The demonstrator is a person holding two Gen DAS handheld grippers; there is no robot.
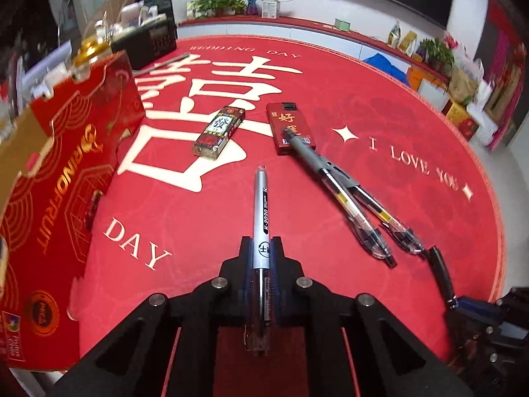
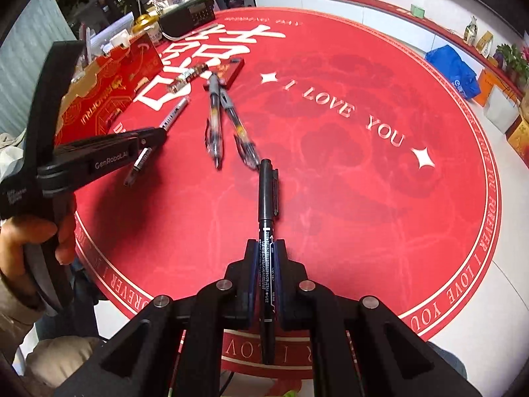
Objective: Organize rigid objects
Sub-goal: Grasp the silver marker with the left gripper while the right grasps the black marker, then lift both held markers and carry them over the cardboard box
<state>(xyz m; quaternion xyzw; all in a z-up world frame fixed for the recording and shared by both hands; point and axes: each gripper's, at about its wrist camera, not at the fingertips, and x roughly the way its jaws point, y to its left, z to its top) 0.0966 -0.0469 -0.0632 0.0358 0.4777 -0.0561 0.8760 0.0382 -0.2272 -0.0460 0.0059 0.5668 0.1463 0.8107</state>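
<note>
My left gripper (image 1: 261,243) is shut on a silver pen (image 1: 261,198) that points ahead over the red round table mat (image 1: 205,218). The right wrist view shows that gripper (image 2: 148,142) at the left with the same silver pen (image 2: 173,115). My right gripper (image 2: 266,248) is shut on a black marker (image 2: 267,195), which also shows at the right edge (image 1: 439,268) of the left wrist view. Two clear gel pens (image 1: 357,198) lie crossed on the mat. Beyond them lie a red lighter (image 1: 289,129) and a clear lighter (image 1: 220,132).
An open red and gold gift box (image 1: 66,182) stands at the mat's left edge. A black radio (image 2: 188,16) and clutter sit behind it. A person's hand (image 2: 33,231) grips the left tool. Plants and boxes line a red ledge (image 1: 297,21) along the far wall.
</note>
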